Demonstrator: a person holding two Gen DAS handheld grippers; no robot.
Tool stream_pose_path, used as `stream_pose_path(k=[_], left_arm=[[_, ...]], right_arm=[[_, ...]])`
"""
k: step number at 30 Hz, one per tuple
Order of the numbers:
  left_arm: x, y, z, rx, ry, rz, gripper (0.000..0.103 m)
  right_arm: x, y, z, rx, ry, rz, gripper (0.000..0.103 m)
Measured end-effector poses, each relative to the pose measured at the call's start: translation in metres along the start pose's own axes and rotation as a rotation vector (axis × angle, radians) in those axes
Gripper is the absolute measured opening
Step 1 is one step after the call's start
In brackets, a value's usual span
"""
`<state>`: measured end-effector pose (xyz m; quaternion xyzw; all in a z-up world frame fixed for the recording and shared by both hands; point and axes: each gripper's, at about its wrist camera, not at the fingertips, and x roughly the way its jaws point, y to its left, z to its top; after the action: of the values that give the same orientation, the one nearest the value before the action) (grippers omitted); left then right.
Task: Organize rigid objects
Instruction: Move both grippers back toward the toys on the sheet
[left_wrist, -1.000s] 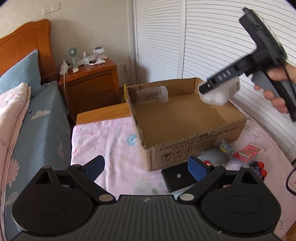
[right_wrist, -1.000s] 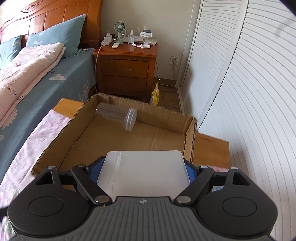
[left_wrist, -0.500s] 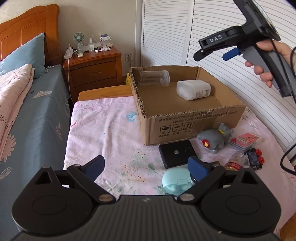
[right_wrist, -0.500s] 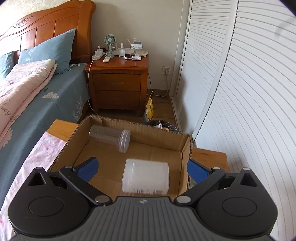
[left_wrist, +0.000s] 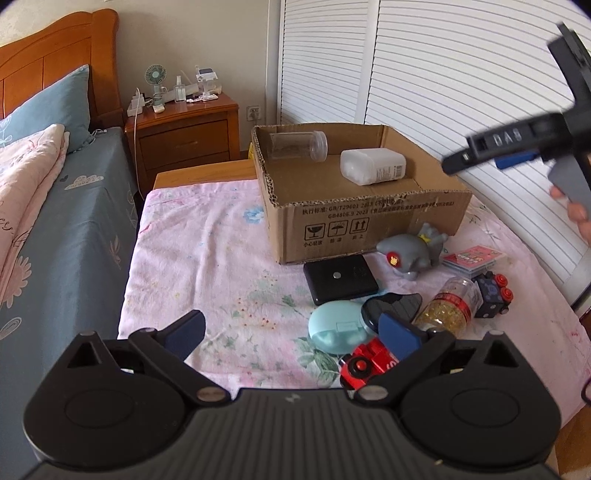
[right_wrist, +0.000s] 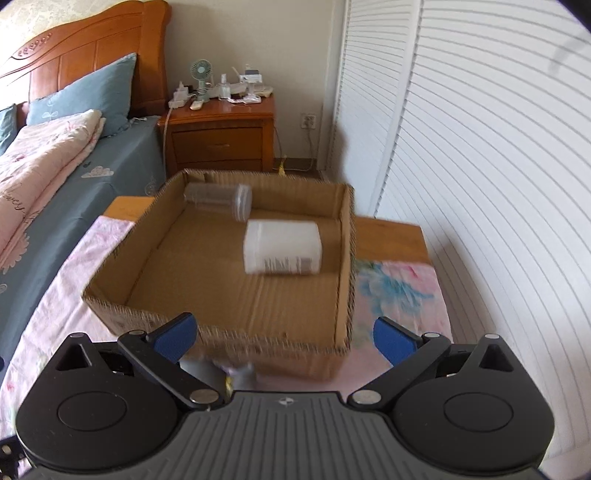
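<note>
An open cardboard box (left_wrist: 369, 221) (right_wrist: 229, 332) stands on the floral-clothed table. In it lie a clear jar (left_wrist: 299, 144) (right_wrist: 218, 201) and a white plastic container (left_wrist: 371, 166) (right_wrist: 282, 246), both on their sides. My left gripper (left_wrist: 291, 332) is open and empty, low over the table's near side. My right gripper (right_wrist: 284, 332) is open and empty, above the box's near wall; it also shows in the left wrist view (left_wrist: 491, 155). Loose in front of the box: a grey toy (left_wrist: 410, 253), black case (left_wrist: 340, 278), teal case (left_wrist: 336, 326), red toy car (left_wrist: 369, 363), gold-filled jar (left_wrist: 448, 312).
A card pack (left_wrist: 474, 258), a dark toy train (left_wrist: 493, 293) and a black oval object (left_wrist: 393, 306) lie at the table's right. A bed (left_wrist: 55, 221) runs along the left, a wooden nightstand (left_wrist: 181, 129) stands behind, louvred doors (left_wrist: 424, 74) are on the right.
My right gripper opened and let the white container drop into the box, then drew back and up. My left gripper pulled back from the box, bringing more loose objects into view.
</note>
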<state>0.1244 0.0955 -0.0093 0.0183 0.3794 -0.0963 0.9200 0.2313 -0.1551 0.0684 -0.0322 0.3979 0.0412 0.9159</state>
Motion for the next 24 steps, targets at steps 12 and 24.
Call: stream_pose_path(k=[12, 24], left_arm=[[0.0, -0.009, -0.022, 0.011, 0.003, 0.043, 0.1], [0.0, -0.015, -0.026, 0.051, 0.013, 0.019, 0.1]], right_arm=[[0.026, -0.024, -0.085, 0.252, 0.168, -0.036, 0.103], [0.046, -0.032, -0.107, 0.22, 0.207, -0.106, 0.103]])
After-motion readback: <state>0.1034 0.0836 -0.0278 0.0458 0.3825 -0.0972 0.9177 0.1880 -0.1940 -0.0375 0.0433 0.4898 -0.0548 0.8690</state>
